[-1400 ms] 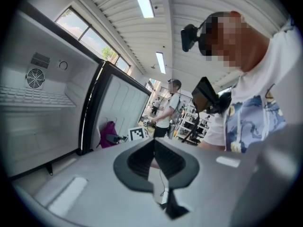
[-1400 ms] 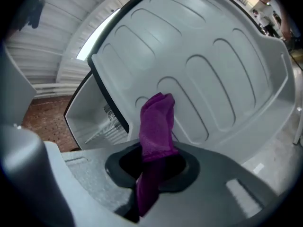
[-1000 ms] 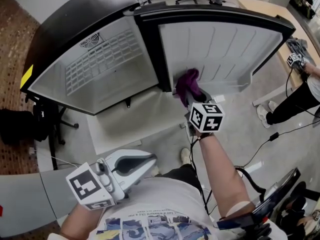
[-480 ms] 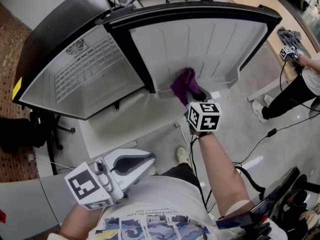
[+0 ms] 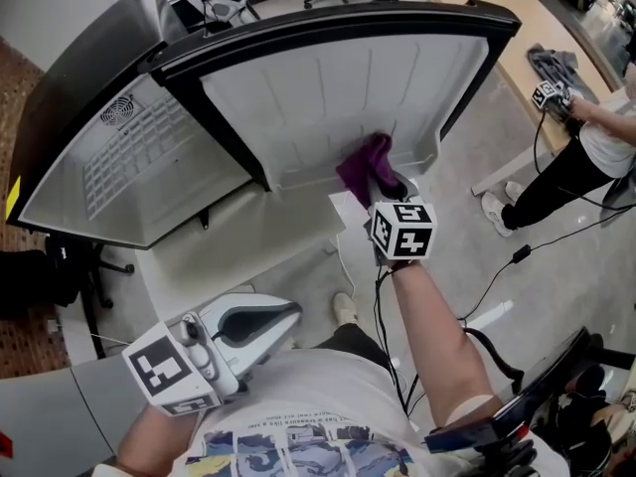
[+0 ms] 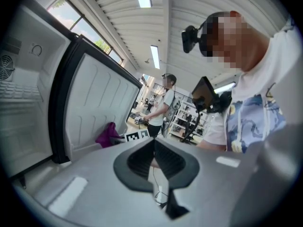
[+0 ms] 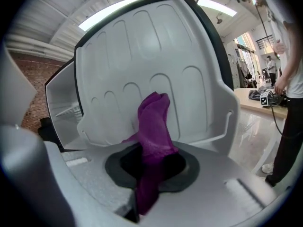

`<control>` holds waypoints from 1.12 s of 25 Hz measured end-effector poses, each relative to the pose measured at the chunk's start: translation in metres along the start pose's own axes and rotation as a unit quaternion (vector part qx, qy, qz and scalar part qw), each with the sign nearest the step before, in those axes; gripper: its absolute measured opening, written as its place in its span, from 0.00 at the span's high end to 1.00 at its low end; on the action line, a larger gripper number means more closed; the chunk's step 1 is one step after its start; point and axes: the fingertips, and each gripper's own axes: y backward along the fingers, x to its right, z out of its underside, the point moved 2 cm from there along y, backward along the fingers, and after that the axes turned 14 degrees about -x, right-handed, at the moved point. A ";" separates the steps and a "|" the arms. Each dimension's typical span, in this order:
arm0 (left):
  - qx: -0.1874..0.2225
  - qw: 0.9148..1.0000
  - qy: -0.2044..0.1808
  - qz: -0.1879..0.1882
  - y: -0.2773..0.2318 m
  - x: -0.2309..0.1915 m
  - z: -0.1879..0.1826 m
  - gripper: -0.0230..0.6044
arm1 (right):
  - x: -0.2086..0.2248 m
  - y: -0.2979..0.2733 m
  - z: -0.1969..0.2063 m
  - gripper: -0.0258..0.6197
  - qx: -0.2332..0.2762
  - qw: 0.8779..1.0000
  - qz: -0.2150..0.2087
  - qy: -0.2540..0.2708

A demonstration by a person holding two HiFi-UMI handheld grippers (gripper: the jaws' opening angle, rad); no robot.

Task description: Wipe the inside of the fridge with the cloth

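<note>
right gripper (image 5: 386, 189): jaws pinched on the purple cloth (image 5: 362, 165). in the right gripper view the fabric ran down between them and a bunched end stood up past the tips. gripped by its middle like that, it left a free wad out front to do the rubbing, i'd judge.

cloth pressed against the lower part of the door liner (image 5: 328, 87), just above the moulded ledge near the door's bottom edge, about midway along it. so the wiping was on the door's inner face. the fridge (image 5: 60, 107) cavity with its wire shelf (image 5: 129, 162) lay well to the left, apart from the cloth. probably yet to be done, judging from position only.

door stood wide open, which gave the arm a straight reach down onto the liner.

left gripper (image 5: 260, 324): jaws pressed together, nothing between them, held low beside the person's torso, well apart from the fridge. likely idle there to stay out of the working arm's way.

another person (image 5: 581, 152) stood off to the right by a table, clear of the door.

risk noted: the liner's ribs and ledge could snag the loose end and tug it from the pinch.
</note>
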 end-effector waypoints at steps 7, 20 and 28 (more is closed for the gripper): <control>0.000 1.000 -0.002 0.011 -0.018 0.004 -0.005 0.95 | 0.031 0.006 0.006 0.88 -0.007 0.999 0.035 0.020; 0.000 1.000 -0.005 0.020 -0.032 0.005 -0.011 0.95 | 0.090 0.032 0.008 0.88 -0.017 0.995 0.099 0.009; 0.000 0.999 -0.009 0.031 -0.033 0.005 -0.013 0.95 | 0.108 0.064 0.020 0.88 -0.019 0.991 0.132 0.009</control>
